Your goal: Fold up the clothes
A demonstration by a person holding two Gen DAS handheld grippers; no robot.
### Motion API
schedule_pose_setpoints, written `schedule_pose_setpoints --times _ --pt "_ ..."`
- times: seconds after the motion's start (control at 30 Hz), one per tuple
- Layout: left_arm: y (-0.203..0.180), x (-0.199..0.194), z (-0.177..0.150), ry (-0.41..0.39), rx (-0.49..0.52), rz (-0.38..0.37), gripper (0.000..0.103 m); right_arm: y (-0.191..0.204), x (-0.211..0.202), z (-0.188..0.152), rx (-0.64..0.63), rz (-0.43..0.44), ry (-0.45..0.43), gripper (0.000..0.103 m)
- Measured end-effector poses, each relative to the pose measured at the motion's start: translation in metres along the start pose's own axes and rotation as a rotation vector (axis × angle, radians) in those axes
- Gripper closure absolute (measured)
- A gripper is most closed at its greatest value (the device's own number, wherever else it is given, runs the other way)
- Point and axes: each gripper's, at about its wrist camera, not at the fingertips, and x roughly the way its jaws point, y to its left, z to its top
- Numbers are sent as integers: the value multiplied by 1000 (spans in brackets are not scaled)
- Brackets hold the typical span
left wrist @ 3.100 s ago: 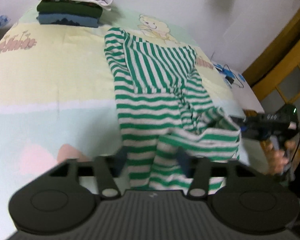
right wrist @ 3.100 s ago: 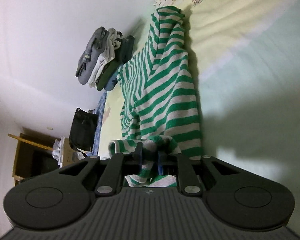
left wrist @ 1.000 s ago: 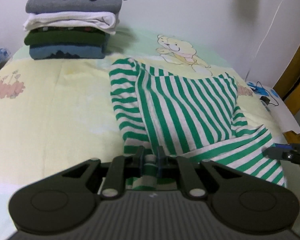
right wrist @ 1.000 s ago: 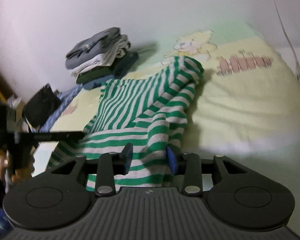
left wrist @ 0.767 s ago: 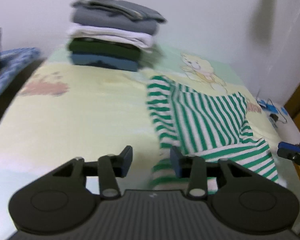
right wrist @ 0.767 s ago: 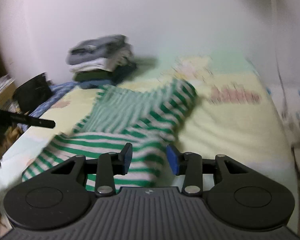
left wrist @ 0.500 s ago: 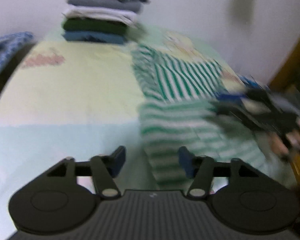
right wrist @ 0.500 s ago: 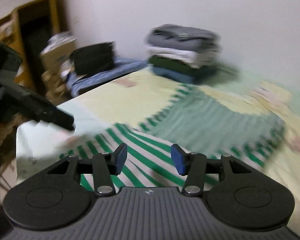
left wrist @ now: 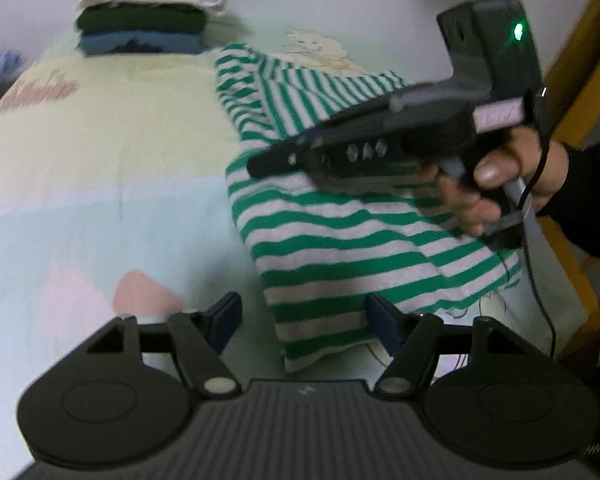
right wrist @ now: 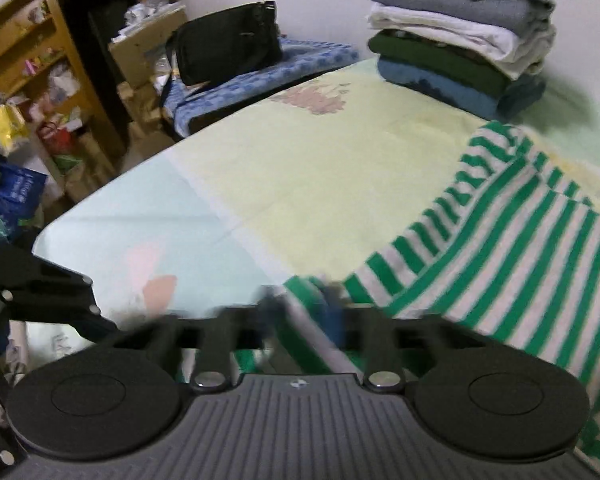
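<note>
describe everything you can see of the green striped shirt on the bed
The green striped shirt is a soft knit with green and off-white stripes, lying partly folded on the pastel cartoon-print bedsheet. Its far part runs back toward the stack of folded clothes without touching it; the near part is doubled over, its stripes running crosswise. The right gripper is closing on the near edge, cloth between its fingers. The left gripper stands open at the near corner, gripping nothing.
</note>
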Motion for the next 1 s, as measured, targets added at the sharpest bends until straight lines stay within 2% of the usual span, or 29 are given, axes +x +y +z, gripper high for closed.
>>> schedule_pose_setpoints --times 0.07,0.23,0.3,0.4,0.5,0.6,0.63,0.7,0.77,0.87,1.0 --pt "-4 0 5 -4 39 -16 33 -2 -20 0 34 -11 -67 91" --pt "-16 1 21 -59 144 -49 33 -15 -62 -2 151 -112 -206 91" --pt "-17 8 27 -61 171 -72 33 -21 -64 -4 181 -148 -208 91" --pt "-11 24 30 -7 172 -106 33 -25 -50 -9 216 -227 -196 91" --pt "-2 31 26 42 142 -140 34 -30 -29 -14 269 -243 -176 90" --pt "5 25 21 54 106 -175 49 -28 -13 -16 268 -249 -176 85" --pt "7 23 18 61 98 -180 58 -29 -15 -15 276 -246 -186 84" --pt "6 19 10 73 92 -175 74 -33 -27 -14 319 -230 -220 67" --pt "4 13 1 71 104 -156 85 -37 -49 -19 356 -246 -258 64" --pt "5 9 -3 70 108 -141 89 -41 -88 -33 394 -298 -293 63" --pt "12 16 6 87 86 -155 89 -39 -115 -59 440 -306 -252 60"
